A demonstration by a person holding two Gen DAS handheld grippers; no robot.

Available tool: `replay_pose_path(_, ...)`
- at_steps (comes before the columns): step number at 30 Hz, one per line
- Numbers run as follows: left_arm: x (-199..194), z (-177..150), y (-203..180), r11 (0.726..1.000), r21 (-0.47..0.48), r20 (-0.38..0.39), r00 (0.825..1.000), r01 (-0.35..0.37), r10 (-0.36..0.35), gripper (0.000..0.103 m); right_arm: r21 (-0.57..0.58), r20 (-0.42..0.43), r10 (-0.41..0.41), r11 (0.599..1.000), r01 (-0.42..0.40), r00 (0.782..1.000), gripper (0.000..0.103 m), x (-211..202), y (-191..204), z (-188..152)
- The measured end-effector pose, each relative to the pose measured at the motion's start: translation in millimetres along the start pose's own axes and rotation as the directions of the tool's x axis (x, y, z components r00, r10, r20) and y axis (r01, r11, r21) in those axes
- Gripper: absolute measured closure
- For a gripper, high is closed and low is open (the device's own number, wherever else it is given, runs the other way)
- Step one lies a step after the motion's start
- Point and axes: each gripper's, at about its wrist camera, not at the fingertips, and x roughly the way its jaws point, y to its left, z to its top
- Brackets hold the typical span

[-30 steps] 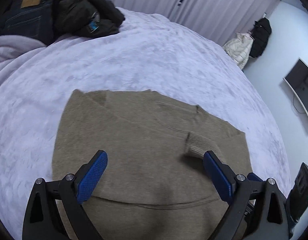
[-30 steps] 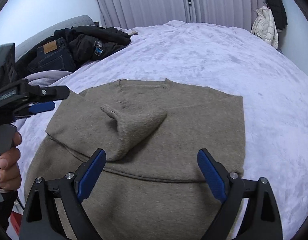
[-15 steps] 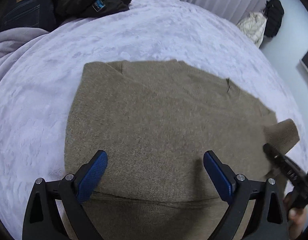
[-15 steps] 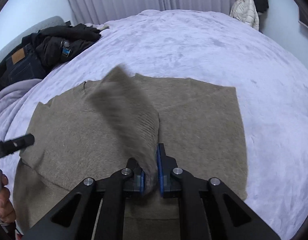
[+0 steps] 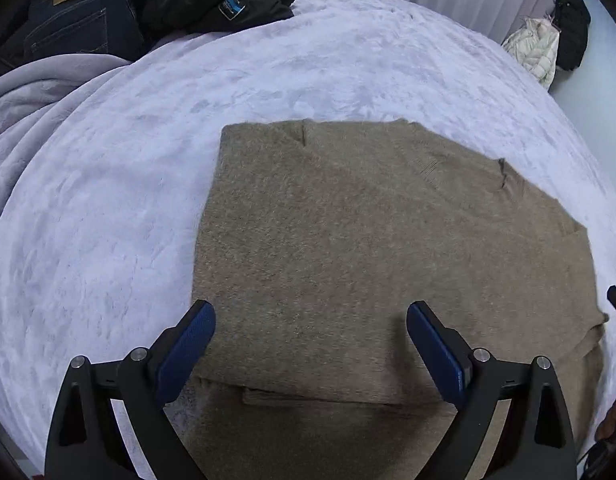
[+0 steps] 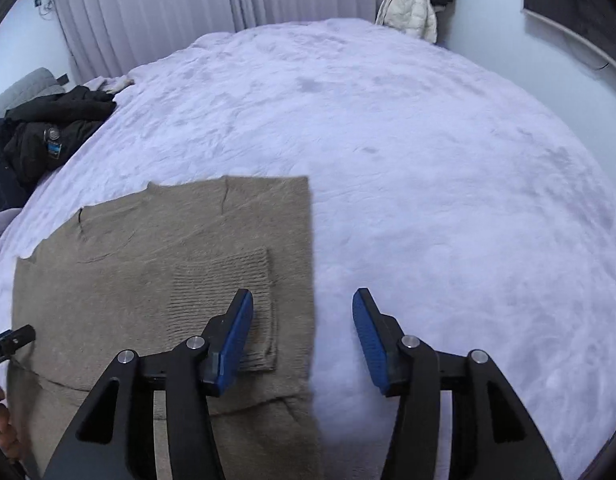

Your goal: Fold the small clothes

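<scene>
An olive-brown knitted sweater (image 5: 368, 260) lies flat on the lilac bed cover (image 5: 107, 220), its lower part folded up. My left gripper (image 5: 310, 316) hovers open over its front left part with nothing between the fingers. In the right wrist view the ribbed sleeve cuff (image 6: 219, 280) lies flat on the sweater (image 6: 127, 280) near its right edge. My right gripper (image 6: 303, 300) is just above it, jaws opening and nothing between them. Its left finger is over the cuff and its right finger over the bed cover (image 6: 428, 200). The left gripper's tip (image 6: 11, 338) shows at the left edge.
A black jacket (image 5: 211, 0) and dark jeans (image 5: 67, 12) are piled at the far left of the bed, beside a grey blanket (image 5: 35, 92). Curtains run along the back. A white puffer jacket (image 6: 408, 8) hangs at the far right, with a dark screen (image 6: 568, 8) on the right wall.
My right gripper shut on the sleeve, carried it right, laid it flat near the sweater's right edge and let go. My left gripper tilted down and sank closer to the sweater.
</scene>
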Motion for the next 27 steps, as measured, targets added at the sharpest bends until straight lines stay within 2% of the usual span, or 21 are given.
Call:
replay_pose_path(1,-4.3,1.5,-7.0,1.0,0.01,0.009,1.0,0.026,-0.026,0.006,-0.024,0.031,0.012,1.0,-0.011,0.999,0.043,-10.6,3.6,0.2)
replay_pose_path(3,-5.9,4.2,-33.3,0.996,0.073,0.015,0.998,0.053,-0.055,0.006,-0.111,0.041,0.094,0.99,-0.089,0.995,0.028,-21.9,34.7,-1.1)
replay_pose_path(5,6.4,4.8,-57.1,0.989,0.143,-0.013,0.999,0.049,-0.048,0.006,-0.222,-0.019,0.226,0.949,-0.224,0.974,0.023,-19.3,76.6,-6.8)
replay_pose_path(7,28.8,7.5,-63.6,0.985,0.17,-0.053,0.999,0.013,-0.004,0.006,-0.281,-0.101,0.293,0.908,-0.309,0.951,0.023,-5.5,113.0,-14.6)
replay_pose_path(8,39.3,8.7,-58.9,0.985,0.172,-0.058,0.998,-0.025,0.035,0.006,-0.312,-0.144,0.278,0.898,-0.31,0.95,0.023,7.0,128.2,-18.6)
replay_pose_path(10,42.5,11.3,-41.6,0.988,0.152,-0.05,0.999,0.011,-0.003,0.002,-0.355,-0.176,0.182,0.905,-0.235,0.967,0.024,31.5,136.7,-23.1)
replay_pose_path(11,38.9,11.8,-31.1,0.989,0.142,-0.047,0.999,0.03,-0.024,0.002,-0.351,-0.16,0.138,0.917,-0.187,0.977,0.024,40.3,127.8,-22.4)
replay_pose_path(12,33.2,11.4,-21.0,0.989,0.14,-0.037,0.999,0.037,-0.032,0.002,-0.322,-0.144,0.152,0.927,-0.191,0.978,0.024,42.8,112.8,-19.9)
replay_pose_path(13,29.1,10.6,-14.6,0.99,0.137,-0.026,1.0,0.021,-0.018,0.002,-0.285,-0.135,0.167,0.938,-0.2,0.977,0.025,42.2,97.0,-17.3)
replay_pose_path(14,25.8,10.2,-3.9,0.991,0.129,-0.016,0.999,-0.028,0.031,0.002,-0.257,-0.126,0.152,0.949,-0.18,0.98,0.025,41.0,81.4,-14.7)
replay_pose_path(16,22.0,8.1,12.5,0.995,0.09,-0.029,0.998,-0.05,0.053,0.002,-0.247,-0.106,0.072,0.964,-0.096,0.992,0.024,36.0,60.5,-11.3)
replay_pose_path(18,10.2,2.5,18.6,0.999,0.04,-0.03,0.999,-0.01,0.012,0.002,-0.218,-0.098,-0.033,0.976,0.011,0.995,0.023,25.8,45.7,-8.5)
replay_pose_path(19,2.0,-4.2,11.5,0.999,0.046,-0.019,1.0,0.024,-0.023,0.002,-0.195,-0.094,-0.013,0.981,-0.006,0.995,0.023,18.0,42.5,-7.3)
replay_pose_path(20,-6.4,-13.4,-2.2,0.996,0.073,-0.007,0.999,0.05,-0.05,0.002,-0.18,-0.085,0.049,0.982,-0.064,0.995,0.023,6.1,45.5,-10.2)
replay_pose_path(22,-21.8,-32.3,-32.2,0.98,0.169,0.012,0.994,0.106,-0.11,0.002,-0.236,-0.065,0.121,0.963,-0.134,0.99,0.023,-16.7,66.4,-26.4)
replay_pose_path(23,-29.2,-44.7,-45.5,0.966,0.221,0.017,0.99,0.136,-0.143,0.002,-0.299,-0.075,0.158,0.938,-0.173,0.985,0.023,-25.2,84.5,-38.7)
replay_pose_path(25,-31.0,-61.3,-55.8,0.954,0.262,0.005,0.988,0.148,-0.155,0.002,-0.392,-0.125,0.216,0.886,-0.248,0.968,0.023,-34.4,110.4,-67.8)
replay_pose_path(27,-13.0,-71.9,-54.5,0.954,0.28,-0.034,0.994,0.105,-0.099,0.002,-0.436,-0.187,0.237,0.85,-0.296,0.953,0.023,-31.0,125.6,-95.0)
